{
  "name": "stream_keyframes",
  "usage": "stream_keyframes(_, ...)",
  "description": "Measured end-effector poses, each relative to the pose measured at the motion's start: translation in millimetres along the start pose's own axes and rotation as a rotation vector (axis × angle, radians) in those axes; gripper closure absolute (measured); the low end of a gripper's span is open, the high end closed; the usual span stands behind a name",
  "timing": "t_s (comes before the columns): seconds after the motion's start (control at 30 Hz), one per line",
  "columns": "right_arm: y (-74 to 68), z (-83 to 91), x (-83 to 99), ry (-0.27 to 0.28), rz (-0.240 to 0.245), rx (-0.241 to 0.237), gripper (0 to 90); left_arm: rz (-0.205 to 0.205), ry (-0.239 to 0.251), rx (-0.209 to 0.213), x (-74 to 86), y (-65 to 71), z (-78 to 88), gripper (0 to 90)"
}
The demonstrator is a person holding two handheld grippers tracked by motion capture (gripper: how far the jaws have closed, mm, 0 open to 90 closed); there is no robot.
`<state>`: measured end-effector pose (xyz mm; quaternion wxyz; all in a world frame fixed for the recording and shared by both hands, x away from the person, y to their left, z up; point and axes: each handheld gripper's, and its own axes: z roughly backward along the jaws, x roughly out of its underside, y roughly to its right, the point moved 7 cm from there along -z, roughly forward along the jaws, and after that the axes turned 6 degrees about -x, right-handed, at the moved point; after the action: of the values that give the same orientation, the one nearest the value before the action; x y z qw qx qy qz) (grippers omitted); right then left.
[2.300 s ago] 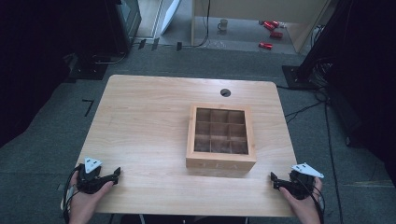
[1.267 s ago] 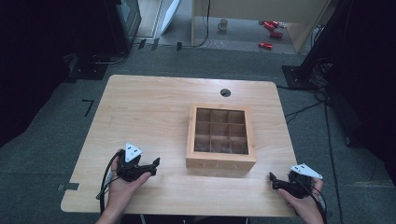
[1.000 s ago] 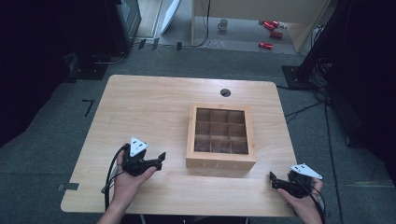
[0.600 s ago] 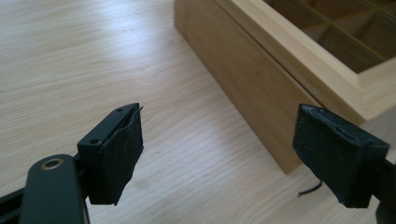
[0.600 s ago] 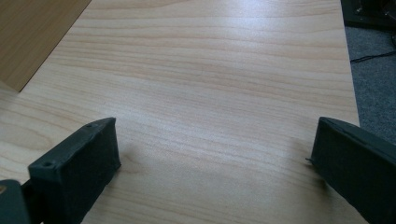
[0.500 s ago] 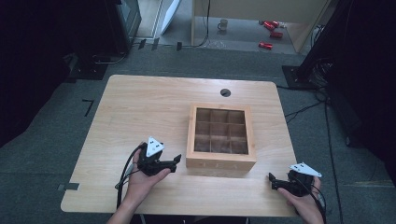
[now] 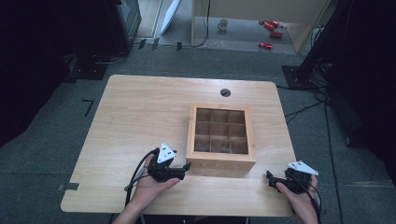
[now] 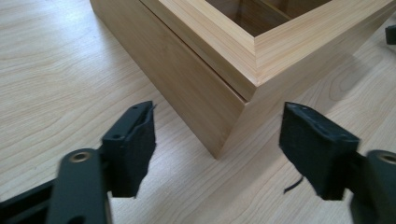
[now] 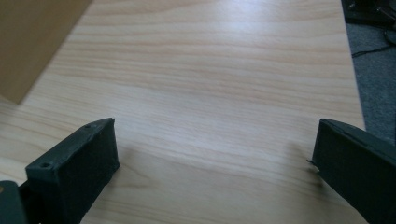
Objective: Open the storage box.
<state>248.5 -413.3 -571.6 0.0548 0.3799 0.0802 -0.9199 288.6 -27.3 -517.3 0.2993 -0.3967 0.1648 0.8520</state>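
A wooden box (image 7: pixel 221 159) divided into open compartments stands right of centre on the table (image 7: pixel 140 107). My left gripper (image 7: pixel 186 169) lies low by the box's near left corner. In the left gripper view that corner of the box (image 8: pixel 196 60) stands between the black jaws of the left gripper (image 8: pixel 219 114), and the pads (image 8: pixel 135 135) are clear of the wood. These jaws have just been closing and are still open. My right gripper (image 7: pixel 270 179) rests near the table's front right edge. Its jaws (image 9: pixel 215 135) stand wide open over bare wood, with the box's side (image 9: pixel 32 42) at the far left.
A round cable hole (image 7: pixel 225 92) sits near the table's far edge. On the floor beyond lie red objects (image 7: pixel 270 35) and a mug (image 7: pixel 223 23). Dark stands and cables (image 7: pixel 303 109) flank the table on grey carpet.
My left hand has travelled right along the table's front part up to the box's near left corner. Its jaws stand narrower than before. The right hand has stayed put.
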Motion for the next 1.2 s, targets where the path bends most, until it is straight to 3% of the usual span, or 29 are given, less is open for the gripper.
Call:
stream_keyframes(0.07,-2.9,0.4,-1.5,0.008,-0.004,-0.008,0.0,-0.002,-0.008,-0.009,0.2,0.5,-1.9,34.8)
stream_keyframes(0.17,-16.8,2.9,-11.8,0.068,-0.030,-0.065,0.2,0.015,-0.016,-0.007,0.3,0.7,-5.2,41.8)
stream_keyframes(0.37,-34.3,10.4,-24.0,0.139,-0.016,-0.114,0.3,0.010,-0.020,0.020,-0.5,4.8,-6.3,50.9)
stream_keyframes(0.63,-57.0,19.8,-32.8,0.166,0.009,-0.184,0.3,0.013,-0.009,0.059,-3.2,9.8,-5.7,61.4)
stream_keyframes(0.83,-71.1,21.9,-37.0,0.181,0.038,-0.208,0.3,0.010,0.004,0.064,-6.5,9.6,-2.3,63.7)
stream_keyframes(1.0,-81.8,22.5,-40.6,0.199,0.019,-0.256,0.3,0.005,0.004,0.059,-7.1,9.8,-2.0,63.8)
stream_keyframes(1.2,-92.7,18.6,-42.2,0.202,0.032,-0.267,0.4,0.000,0.006,0.058,-8.2,9.7,-1.9,63.4)
